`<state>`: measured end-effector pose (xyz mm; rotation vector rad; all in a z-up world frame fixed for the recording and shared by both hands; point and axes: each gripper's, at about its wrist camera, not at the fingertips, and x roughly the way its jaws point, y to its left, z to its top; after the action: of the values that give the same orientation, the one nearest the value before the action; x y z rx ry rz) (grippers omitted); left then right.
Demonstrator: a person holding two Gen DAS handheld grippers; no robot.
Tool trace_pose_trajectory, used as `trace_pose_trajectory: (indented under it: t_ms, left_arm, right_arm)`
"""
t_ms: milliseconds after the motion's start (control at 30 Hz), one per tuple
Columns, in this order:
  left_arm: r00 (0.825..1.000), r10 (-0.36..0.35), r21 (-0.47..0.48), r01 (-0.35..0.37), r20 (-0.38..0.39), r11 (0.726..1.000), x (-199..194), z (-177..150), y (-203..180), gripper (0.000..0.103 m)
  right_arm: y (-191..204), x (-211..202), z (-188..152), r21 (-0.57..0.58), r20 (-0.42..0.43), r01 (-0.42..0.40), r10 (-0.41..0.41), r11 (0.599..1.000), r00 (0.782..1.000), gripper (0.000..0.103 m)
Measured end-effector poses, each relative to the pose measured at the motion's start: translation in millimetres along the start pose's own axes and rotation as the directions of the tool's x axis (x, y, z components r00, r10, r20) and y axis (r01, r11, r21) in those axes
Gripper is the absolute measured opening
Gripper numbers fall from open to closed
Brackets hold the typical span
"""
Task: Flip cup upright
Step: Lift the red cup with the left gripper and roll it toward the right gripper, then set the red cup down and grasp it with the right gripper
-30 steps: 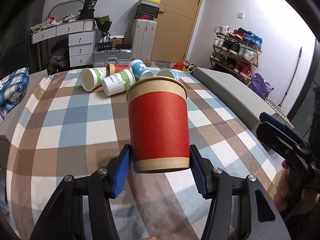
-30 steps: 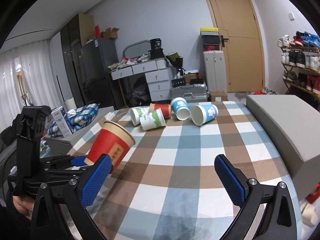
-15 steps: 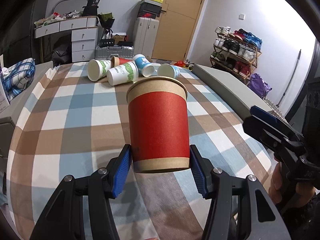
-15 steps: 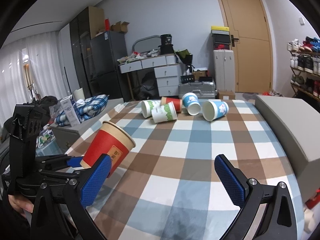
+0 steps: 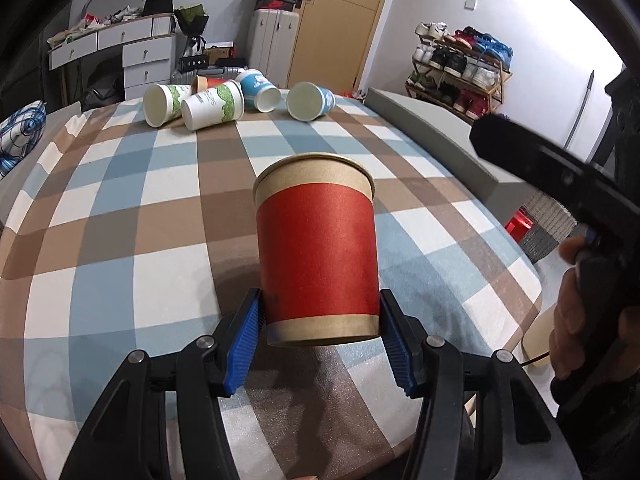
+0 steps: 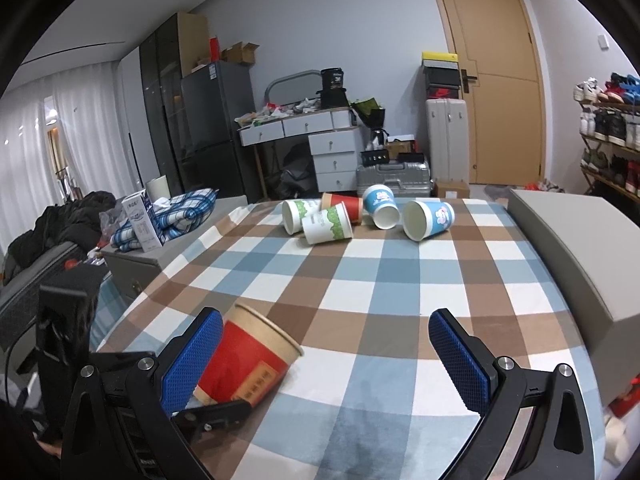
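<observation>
The checked tablecloth [image 5: 120, 216] covers the whole work surface, and a long grey box [image 6: 580, 248] lies along its right edge. At the far end a group of fallen paper cups [image 5: 212, 100] lies on its sides, well apart from the action, so I judge they do not stand in the way. Near the front edge of the cloth, the red cup [image 5: 316, 248] is held by the left gripper [image 5: 320, 328], whose blue pads [image 5: 244, 332] press on both sides of its lower band, close to the bottom; in the right wrist view the cup leans with the open mouth pointing up and away from the holder, not yet vertical, and I cannot tell if its base touches the cloth. The right gripper [image 6: 324, 356] is spread wide and holds nothing, just beside the cup. The cup is thin paper, so it is surely very light and soft in the wall; a strong squeeze near the middle can dent it. The rolled rim and the bottom ring are stiffer, so the low grip looks sensible to me. Because it is so light, it may tip again when the pads let go, if the base is not flat on the soft cloth.
</observation>
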<state>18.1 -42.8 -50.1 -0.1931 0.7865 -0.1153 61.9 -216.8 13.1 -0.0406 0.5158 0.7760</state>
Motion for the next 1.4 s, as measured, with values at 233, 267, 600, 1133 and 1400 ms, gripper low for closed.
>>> trace_pose_trajectory:
  t_ms: [233,267,600,1133,1400]
  left_arm:
    - [1.000,0.011,-0.005,-0.011,0.000,1.000,-1,-5,-1,0.051]
    - [1.000,0.011,-0.007,-0.011,-0.001,1.000,0,-4,-1,0.051]
    - [1.000,-0.010,-0.018,0.010,-0.012,1.000,0,-3,-1,0.052]
    - [0.997,0.025,-0.050,-0.021,0.073,0.999,-22,13,21,0.101]
    - [0.991,0.078,-0.086,-0.068,0.112,0.994,-33,23,45,0.101]
  right_arm:
    - [0,3,-1,-0.003,-0.013,-0.001,0.001,1.000,1.000,0.103]
    - [0,4,-1,-0.005,-0.014,-0.002,0.002,1.000,1.000,0.103]
    - [2,4,-2,-0.005,-0.015,-0.002,0.002,1.000,1.000,0.103]
    - [-7,0,2,0.041,-0.002,-0.005,0.005,0.999,1.000,0.103]
    - [-8,10,-1,0.069,-0.039,-0.013,0.016,0.998,0.999,0.103]
